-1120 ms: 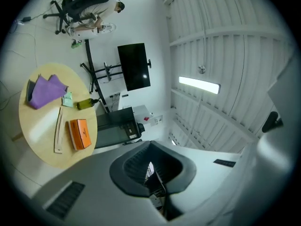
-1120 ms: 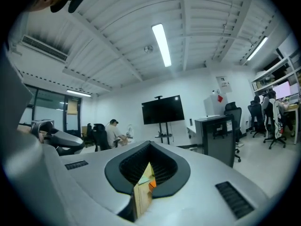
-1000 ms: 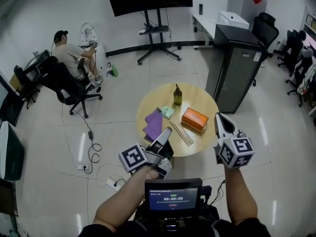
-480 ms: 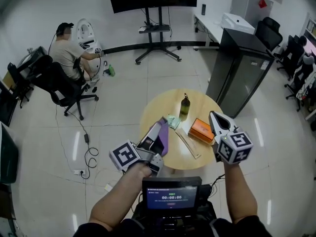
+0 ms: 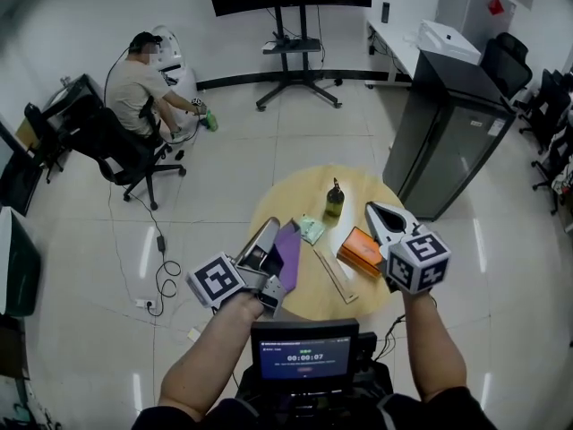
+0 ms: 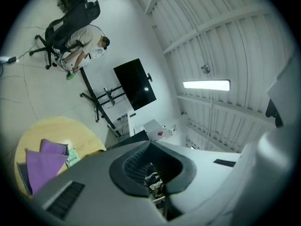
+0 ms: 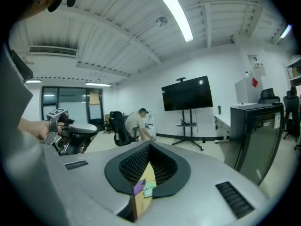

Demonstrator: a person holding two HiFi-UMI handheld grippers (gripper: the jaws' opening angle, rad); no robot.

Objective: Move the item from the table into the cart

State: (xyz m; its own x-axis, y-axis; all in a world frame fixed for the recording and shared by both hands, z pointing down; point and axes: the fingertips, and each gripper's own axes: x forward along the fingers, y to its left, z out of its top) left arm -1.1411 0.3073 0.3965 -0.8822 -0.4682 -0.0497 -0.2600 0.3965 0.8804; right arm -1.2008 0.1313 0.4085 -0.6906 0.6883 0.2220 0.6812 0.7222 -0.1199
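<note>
A round wooden table [image 5: 309, 301] carries a dark bottle [image 5: 334, 200], a purple cloth [image 5: 287, 250], a green packet [image 5: 312, 230], an orange box [image 5: 356, 248] and a long wooden strip [image 5: 334, 273]. My left gripper [image 5: 271, 225] is shut and empty, hanging over the table's left edge beside the purple cloth. My right gripper [image 5: 372, 208] is also shut and empty, above the orange box at the right edge. The left gripper view shows the left gripper [image 6: 150, 143] with the purple cloth [image 6: 44, 161] and the table [image 6: 56, 126] off to its lower left. The right gripper [image 7: 149, 144] has the cloth [image 7: 139, 188] showing through the slit between its jaws.
A tall dark cabinet [image 5: 448, 133] stands just beyond the table on the right. A TV on a wheeled stand [image 5: 300, 34] is at the back. At far left a person [image 5: 143, 83] sits by office chairs. Cables [image 5: 166, 276] lie on the floor at left. A small screen [image 5: 304, 356] sits below my hands.
Both grippers have moved forward together, from the table's near rim to over its left and right sides. Both have stayed shut and empty. The table items have not moved.
</note>
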